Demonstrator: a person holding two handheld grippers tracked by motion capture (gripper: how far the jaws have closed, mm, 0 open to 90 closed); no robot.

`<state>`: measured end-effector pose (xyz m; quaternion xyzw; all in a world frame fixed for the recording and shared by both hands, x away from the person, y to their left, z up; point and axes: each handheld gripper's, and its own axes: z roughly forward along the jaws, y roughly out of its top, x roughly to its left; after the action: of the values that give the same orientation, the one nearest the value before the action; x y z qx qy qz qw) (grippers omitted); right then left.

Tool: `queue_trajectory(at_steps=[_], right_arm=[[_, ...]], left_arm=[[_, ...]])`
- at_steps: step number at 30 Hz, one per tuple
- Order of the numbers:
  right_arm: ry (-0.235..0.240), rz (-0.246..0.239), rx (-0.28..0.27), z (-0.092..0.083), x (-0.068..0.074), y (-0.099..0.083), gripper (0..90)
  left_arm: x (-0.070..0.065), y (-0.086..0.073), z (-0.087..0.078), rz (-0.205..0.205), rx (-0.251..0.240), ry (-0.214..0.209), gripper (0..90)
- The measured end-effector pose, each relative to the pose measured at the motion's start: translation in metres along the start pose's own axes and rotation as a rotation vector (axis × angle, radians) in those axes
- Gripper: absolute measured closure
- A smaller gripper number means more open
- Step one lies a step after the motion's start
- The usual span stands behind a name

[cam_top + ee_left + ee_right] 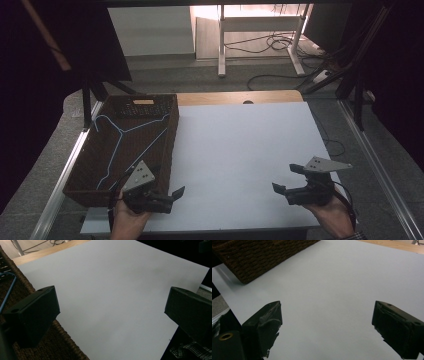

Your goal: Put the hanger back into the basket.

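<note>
Both grippers sat low near the bench's (240,150) near edge, one by each corner, probably just parked while waiting to start. The left gripper (172,195) had its fingers spread wide with nothing between them, and so did the right gripper (287,179). The basket (165,150) ran along the left edge, right beside the left gripper, so that hand looked best placed to reach in. The hangers (122,131), thin blue wire ones, lay flat inside it, untouched.
</note>
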<state>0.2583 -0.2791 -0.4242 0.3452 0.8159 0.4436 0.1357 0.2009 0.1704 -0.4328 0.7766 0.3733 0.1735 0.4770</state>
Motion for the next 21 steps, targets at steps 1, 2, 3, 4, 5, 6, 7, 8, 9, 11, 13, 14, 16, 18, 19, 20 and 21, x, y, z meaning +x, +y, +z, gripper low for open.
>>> queue_trajectory(at_steps=[1,2,3,4,5,6,7,8,9,11,13,14,16,18,19,20,21], right_arm=[[-0.004,0.001,0.001,-0.001,0.000,-0.002,9.3],[-0.008,-0.002,0.000,-0.003,0.000,-0.003,9.0],[-0.013,-0.001,0.001,-0.004,-0.001,-0.005,8.5],[-0.019,-0.001,0.001,-0.005,-0.001,-0.007,8.2],[-0.025,-0.001,0.002,-0.006,-0.001,-0.009,8.1],[-0.029,0.000,0.000,-0.008,-0.002,-0.011,7.9],[-0.035,-0.001,0.000,-0.009,-0.002,-0.013,7.7],[-0.042,-0.003,-0.002,-0.011,-0.002,-0.015,7.5],[-0.047,-0.004,-0.004,-0.012,-0.003,-0.017,7.4],[-0.051,0.000,-0.008,-0.015,-0.004,-0.020,7.2],[-0.058,0.003,-0.015,-0.018,-0.004,-0.024,7.0],[-0.061,0.005,-0.017,-0.020,-0.004,-0.025,7.0],[-0.067,0.007,-0.020,-0.022,-0.005,-0.029,6.9],[-0.069,0.009,-0.021,-0.024,-0.005,-0.032,6.9],[-0.071,0.010,-0.019,-0.024,-0.005,-0.034,6.9],[-0.074,0.008,-0.017,-0.025,-0.005,-0.036,6.9],[-0.078,0.004,-0.014,-0.025,-0.005,-0.038,6.9]], left_arm=[[0.000,-0.002,-0.001,-0.002,-0.001,0.001,0.0],[-0.001,-0.003,-0.002,-0.002,-0.003,0.003,0.0],[-0.001,-0.005,-0.003,-0.003,-0.004,0.006,0.0],[-0.002,-0.007,-0.004,-0.005,-0.005,0.011,0.0],[-0.003,-0.008,-0.005,-0.006,-0.006,0.014,0.0],[-0.003,-0.010,-0.006,-0.006,-0.005,0.015,0.0],[-0.004,-0.012,-0.007,-0.006,-0.005,0.019,0.0],[-0.005,-0.014,-0.008,-0.006,-0.005,0.025,0.0],[-0.005,-0.015,-0.009,-0.007,-0.004,0.027,0.0],[-0.007,-0.019,-0.011,-0.010,-0.004,0.034,0.0],[-0.008,-0.023,-0.013,-0.012,-0.007,0.039,0.0],[-0.008,-0.024,-0.015,-0.014,-0.011,0.041,0.0],[-0.009,-0.027,-0.018,-0.017,-0.019,0.041,0.0],[-0.011,-0.030,-0.020,-0.017,-0.022,0.041,0.0],[-0.011,-0.031,-0.020,-0.017,-0.020,0.042,0.0],[-0.012,-0.033,-0.021,-0.015,-0.020,0.044,0.0],[-0.013,-0.035,-0.021,-0.014,-0.018,0.046,0.0]])
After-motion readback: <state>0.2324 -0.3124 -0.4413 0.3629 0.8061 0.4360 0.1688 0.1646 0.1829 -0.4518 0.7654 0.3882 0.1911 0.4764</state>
